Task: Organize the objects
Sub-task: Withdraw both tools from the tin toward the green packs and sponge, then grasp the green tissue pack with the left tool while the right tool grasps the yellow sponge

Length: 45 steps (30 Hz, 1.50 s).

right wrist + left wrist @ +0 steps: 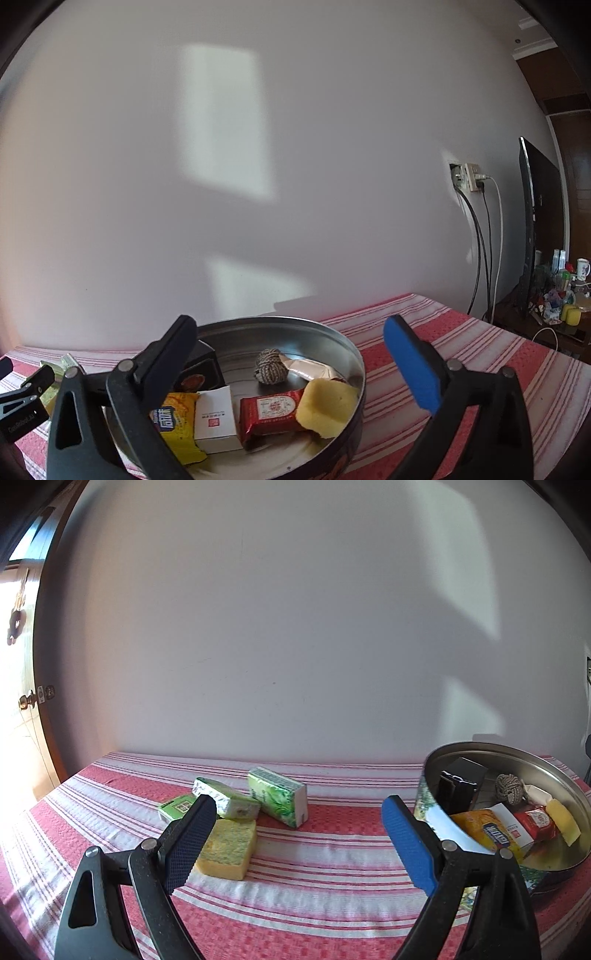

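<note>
The left gripper [299,834] is hovering wide open, gripping nothing; the right gripper [291,354] is likewise gaping empty above the round tin [354,354]; a sponge [227,849] and three green packs [279,801] are lying left of the tin on the striped counter [332,901]; snacks [269,410] are sitting inside the tin.

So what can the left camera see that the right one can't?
Only the left view shows the loose sponge and three green tissue packs on the striped cloth, plus a door knob. Only the right view shows the wall socket with cables, a dark screen and a cluttered side table. Both show the round tin holding snack packets, a second sponge and a twine ball.
</note>
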### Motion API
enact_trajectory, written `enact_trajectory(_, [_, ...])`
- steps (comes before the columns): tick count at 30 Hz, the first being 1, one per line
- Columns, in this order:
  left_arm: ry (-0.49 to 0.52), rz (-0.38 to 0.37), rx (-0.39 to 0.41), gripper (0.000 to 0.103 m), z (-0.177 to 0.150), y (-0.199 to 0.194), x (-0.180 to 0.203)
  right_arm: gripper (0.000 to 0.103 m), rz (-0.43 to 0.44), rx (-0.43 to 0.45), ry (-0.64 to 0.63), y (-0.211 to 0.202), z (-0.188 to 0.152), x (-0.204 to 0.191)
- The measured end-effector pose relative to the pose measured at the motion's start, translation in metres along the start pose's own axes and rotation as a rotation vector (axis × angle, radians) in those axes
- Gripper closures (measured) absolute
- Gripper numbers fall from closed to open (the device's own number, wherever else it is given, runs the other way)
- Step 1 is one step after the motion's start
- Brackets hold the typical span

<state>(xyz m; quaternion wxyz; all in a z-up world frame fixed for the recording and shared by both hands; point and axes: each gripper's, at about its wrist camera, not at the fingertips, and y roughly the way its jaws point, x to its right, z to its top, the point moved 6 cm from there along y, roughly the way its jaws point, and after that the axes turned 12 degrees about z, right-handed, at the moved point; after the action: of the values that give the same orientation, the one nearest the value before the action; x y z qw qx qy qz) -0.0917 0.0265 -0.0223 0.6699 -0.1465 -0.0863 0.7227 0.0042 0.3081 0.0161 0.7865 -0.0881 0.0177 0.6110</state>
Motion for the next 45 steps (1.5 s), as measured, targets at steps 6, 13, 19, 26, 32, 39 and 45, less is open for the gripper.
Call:
enact_trajectory(6, [-0.013, 0.043, -0.019, 0.010, 0.000, 0.018, -0.039, 0.000, 0.078, -0.056, 0.020, 0.007, -0.011, -0.046])
enact_trajectory(13, [-0.041, 0.082, -0.085, 0.010, -0.004, 0.044, -0.084, 0.000, 0.174, -0.101, 0.035, 0.020, -0.025, -0.109])
enact_trajectory(19, [-0.052, 0.107, -0.192, 0.010, -0.011, 0.076, -0.121, 0.000, 0.246, -0.200, 0.022, 0.039, -0.043, -0.166])
enact_trajectory(26, [-0.094, 0.219, -0.297, 0.010, -0.020, 0.110, -0.182, 0.001, 0.311, -0.346, -0.003, 0.062, -0.067, -0.223])
enact_trajectory(32, [-0.078, 0.280, -0.303, 0.010, -0.019, 0.123, -0.206, 0.004, 0.363, -0.511, -0.064, 0.087, -0.094, -0.275])
enact_trajectory(39, [-0.072, 0.258, -0.305, 0.010, -0.017, 0.127, -0.208, 0.016, 0.386, -0.744, -0.110, 0.122, -0.135, -0.324])
enact_trajectory(45, [-0.037, 0.183, -0.282, 0.010, -0.013, 0.123, -0.194, 0.040, 0.408, -0.817, -0.097, 0.132, -0.150, -0.331])
